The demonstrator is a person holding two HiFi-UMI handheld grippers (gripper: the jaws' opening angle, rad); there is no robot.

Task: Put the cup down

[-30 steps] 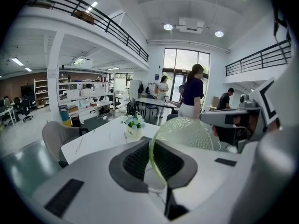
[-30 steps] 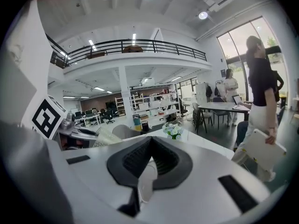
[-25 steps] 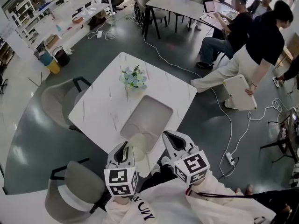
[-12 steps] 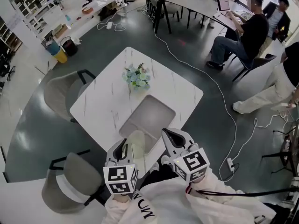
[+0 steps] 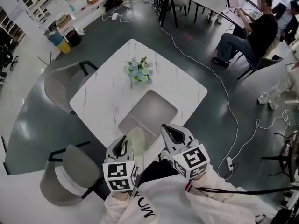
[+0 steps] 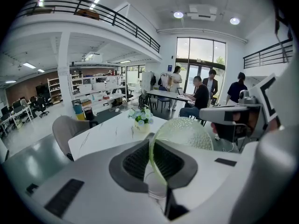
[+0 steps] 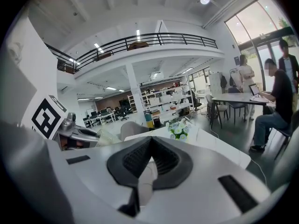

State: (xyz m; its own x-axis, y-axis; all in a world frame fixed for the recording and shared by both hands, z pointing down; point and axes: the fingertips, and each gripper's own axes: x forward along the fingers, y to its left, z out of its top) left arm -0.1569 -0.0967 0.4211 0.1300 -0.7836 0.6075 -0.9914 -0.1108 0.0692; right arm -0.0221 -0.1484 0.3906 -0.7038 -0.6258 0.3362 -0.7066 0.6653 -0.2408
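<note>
A pale green translucent cup (image 5: 136,140) hangs over the near edge of the white marble table (image 5: 105,101). My left gripper (image 5: 124,147) is shut on the cup's rim. In the left gripper view the cup (image 6: 184,133) stands tilted, its thin wall pinched between the dark pads of the left gripper (image 6: 152,146). My right gripper (image 5: 171,134) floats just right of the cup, shut with nothing in it; in its own view the right gripper (image 7: 150,146) has its pads together. That view also catches the cup (image 7: 106,137) at the left.
A grey mat (image 5: 148,113) lies on the table just beyond the cup, and a vase of flowers (image 5: 138,72) stands further back. Grey chairs (image 5: 60,85) (image 5: 70,174) flank the table's left side. People sit at a far table (image 5: 254,29); a cable (image 5: 224,92) crosses the floor.
The head view has drifted, so the table sits slightly higher and to the right. A standing person at the right has walked out of view. Both grippers and the cup keep their places.
</note>
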